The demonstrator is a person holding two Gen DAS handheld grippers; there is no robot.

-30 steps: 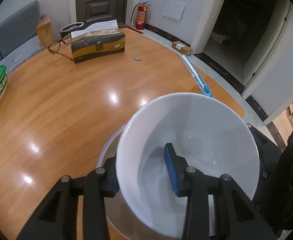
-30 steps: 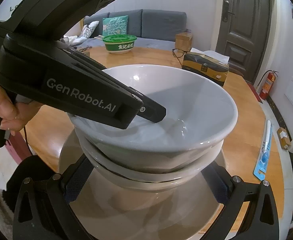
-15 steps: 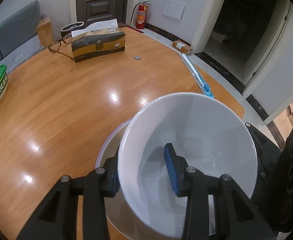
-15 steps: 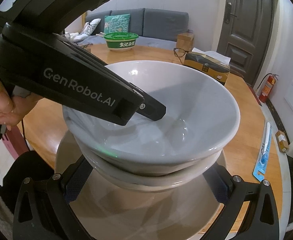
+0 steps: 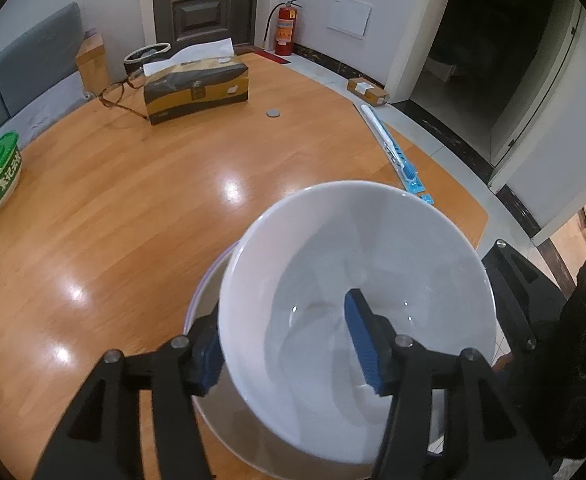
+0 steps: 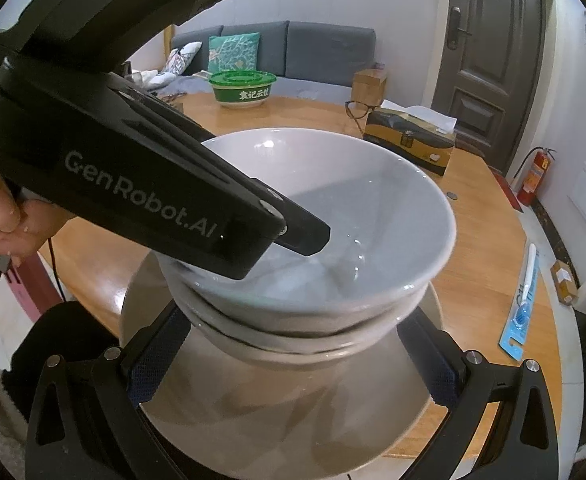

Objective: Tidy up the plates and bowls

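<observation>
Table (image 5: 133,220): gripped bowl (image 5: 373,248) now sits lower.

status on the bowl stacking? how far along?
Done: a lower bowl already sits on the plate. In hand: the left gripper is shut on the rim of the top white bowl, nested in the lower one but tilted, not released. The right gripper is open, straddling the stack. Left: seat it and let go. No other dishes visible.
</observation>
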